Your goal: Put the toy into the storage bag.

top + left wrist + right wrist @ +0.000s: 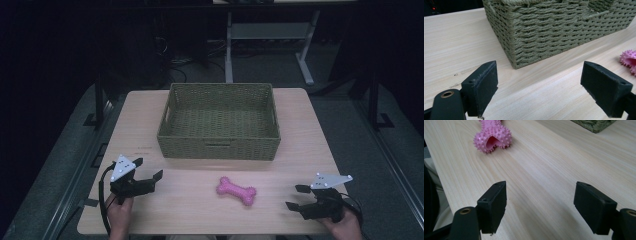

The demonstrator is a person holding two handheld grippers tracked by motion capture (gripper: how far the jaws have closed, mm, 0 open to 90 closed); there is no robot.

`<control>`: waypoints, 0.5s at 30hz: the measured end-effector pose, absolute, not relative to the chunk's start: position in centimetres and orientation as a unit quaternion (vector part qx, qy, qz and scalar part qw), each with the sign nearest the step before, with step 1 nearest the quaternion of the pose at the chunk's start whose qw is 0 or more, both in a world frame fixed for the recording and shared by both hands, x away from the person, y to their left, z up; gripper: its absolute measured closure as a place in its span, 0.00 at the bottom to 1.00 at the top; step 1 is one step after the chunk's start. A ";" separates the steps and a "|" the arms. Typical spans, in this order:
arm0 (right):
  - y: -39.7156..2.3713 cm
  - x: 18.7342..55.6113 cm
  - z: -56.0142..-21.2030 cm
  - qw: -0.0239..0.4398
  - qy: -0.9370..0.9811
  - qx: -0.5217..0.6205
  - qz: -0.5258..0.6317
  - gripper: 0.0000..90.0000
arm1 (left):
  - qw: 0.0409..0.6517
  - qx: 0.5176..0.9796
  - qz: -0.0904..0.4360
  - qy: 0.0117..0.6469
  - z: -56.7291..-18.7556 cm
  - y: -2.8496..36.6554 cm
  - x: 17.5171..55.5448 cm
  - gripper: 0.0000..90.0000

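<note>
- Dark room all around, with a grey floor and the legs of another desk at the far side; a pale wooden counter (300, 130) stands in the middle under the light.
- On the far half of the counter sits a green woven basket (218, 145), rectangular, with nothing inside it that I can see.
- Near of the basket, well apart from it, a pink spiky bone-shaped toy (236, 190) lies flat on the wood, roughly between the two hands.
- At the near left, the left hand-held gripper (149, 175) is held low over the counter, jaws spread wide and holding nothing, facing the basket's near left corner.
- At the near right, the right hand-held gripper (296, 197) is also spread wide, holding nothing, pointing left toward the toy.
</note>
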State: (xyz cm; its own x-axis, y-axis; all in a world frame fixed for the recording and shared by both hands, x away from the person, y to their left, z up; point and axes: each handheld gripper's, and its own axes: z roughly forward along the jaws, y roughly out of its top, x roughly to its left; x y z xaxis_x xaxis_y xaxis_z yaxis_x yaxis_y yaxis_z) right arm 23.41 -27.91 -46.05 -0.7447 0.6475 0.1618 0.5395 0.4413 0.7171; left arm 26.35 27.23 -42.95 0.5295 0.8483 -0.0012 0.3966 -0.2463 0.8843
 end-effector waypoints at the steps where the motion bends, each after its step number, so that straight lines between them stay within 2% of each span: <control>1: -27.8 23.5 -46.0 0.068 0.847 0.350 0.396 0.29 | 0.452 0.749 0.250 0.415 -43.0 27.2 26.3 0.15; 11: -26.4 24.1 -45.2 0.062 0.858 0.329 0.390 0.28 | 0.456 0.746 0.249 0.417 -42.9 27.4 26.2 0.15; 15: -25.9 24.4 -44.8 0.053 0.863 0.326 0.383 0.25 | 0.456 0.747 0.251 0.414 -42.9 27.3 26.1 0.15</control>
